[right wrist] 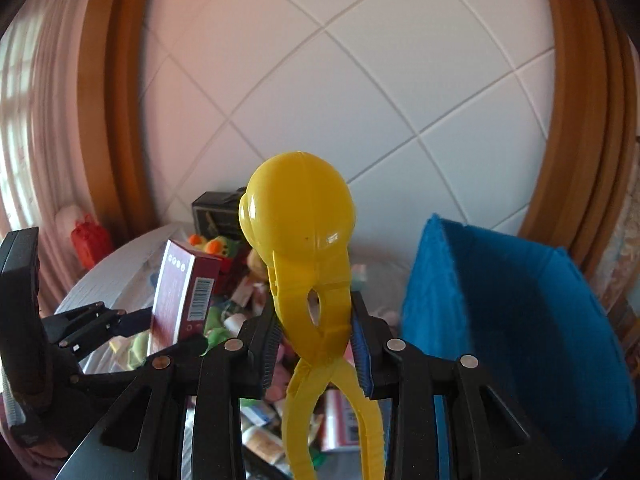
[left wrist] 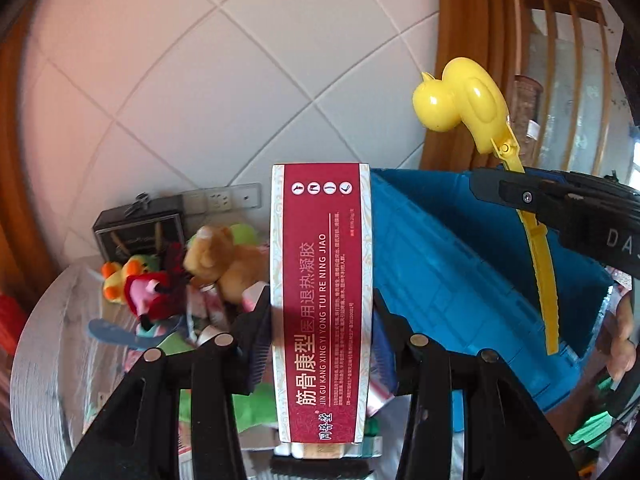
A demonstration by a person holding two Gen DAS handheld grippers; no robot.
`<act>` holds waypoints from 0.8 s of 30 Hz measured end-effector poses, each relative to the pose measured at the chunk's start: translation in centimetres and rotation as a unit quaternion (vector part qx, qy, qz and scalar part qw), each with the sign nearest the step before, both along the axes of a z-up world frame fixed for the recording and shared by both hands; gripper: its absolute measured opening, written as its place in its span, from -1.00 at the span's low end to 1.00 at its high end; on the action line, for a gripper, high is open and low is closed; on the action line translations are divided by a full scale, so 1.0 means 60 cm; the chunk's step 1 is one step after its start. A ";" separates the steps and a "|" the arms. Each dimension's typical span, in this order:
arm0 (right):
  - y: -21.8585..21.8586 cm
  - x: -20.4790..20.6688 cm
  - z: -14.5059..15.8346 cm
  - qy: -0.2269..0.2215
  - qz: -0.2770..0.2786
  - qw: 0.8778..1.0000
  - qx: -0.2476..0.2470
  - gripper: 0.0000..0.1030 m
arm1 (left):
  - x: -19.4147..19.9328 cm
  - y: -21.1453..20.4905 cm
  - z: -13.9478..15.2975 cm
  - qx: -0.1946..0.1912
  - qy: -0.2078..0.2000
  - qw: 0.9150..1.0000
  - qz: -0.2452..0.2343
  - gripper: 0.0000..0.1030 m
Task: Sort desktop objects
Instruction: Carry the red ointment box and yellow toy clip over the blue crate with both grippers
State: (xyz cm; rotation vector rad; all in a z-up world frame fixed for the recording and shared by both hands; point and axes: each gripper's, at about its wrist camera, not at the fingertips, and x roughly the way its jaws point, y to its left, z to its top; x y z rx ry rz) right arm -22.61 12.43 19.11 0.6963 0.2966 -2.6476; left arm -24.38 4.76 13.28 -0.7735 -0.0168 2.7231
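Note:
My left gripper (left wrist: 322, 312) is shut on a tall red and white medicine box (left wrist: 322, 300), held upright above the table. The box also shows in the right wrist view (right wrist: 182, 292), with the left gripper (right wrist: 132, 322) at its side. My right gripper (right wrist: 314, 332) is shut on the handles of a yellow duck-shaped clamp toy (right wrist: 298, 216), held upright. The duck toy also shows in the left wrist view (left wrist: 460, 100), above the blue bin (left wrist: 460, 272).
A blue bin (right wrist: 520, 312) stands at the right. A round white table (left wrist: 48, 340) carries a pile of plush toys (left wrist: 216, 260), packets and small boxes. A dark box (left wrist: 136, 232) sits at the back by the tiled wall.

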 end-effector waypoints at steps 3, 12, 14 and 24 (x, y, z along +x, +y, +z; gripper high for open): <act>0.081 -0.025 0.039 0.011 -0.044 0.999 0.012 -0.40 | -0.027 0.082 0.030 0.008 0.001 0.999 -0.036 -0.16; 0.313 -0.144 0.073 -0.029 -0.135 0.990 0.033 -0.40 | -0.145 0.339 0.090 0.024 -0.064 0.993 -0.099 -0.16; 0.366 -0.186 0.058 -0.054 -0.150 0.987 0.035 -0.40 | -0.186 0.398 0.082 0.022 -0.099 0.990 -0.103 -0.16; 0.572 -0.359 -0.182 -0.263 -0.223 0.938 -0.019 -0.40 | -0.315 0.593 -0.139 -0.129 -0.301 0.940 -0.098 -0.16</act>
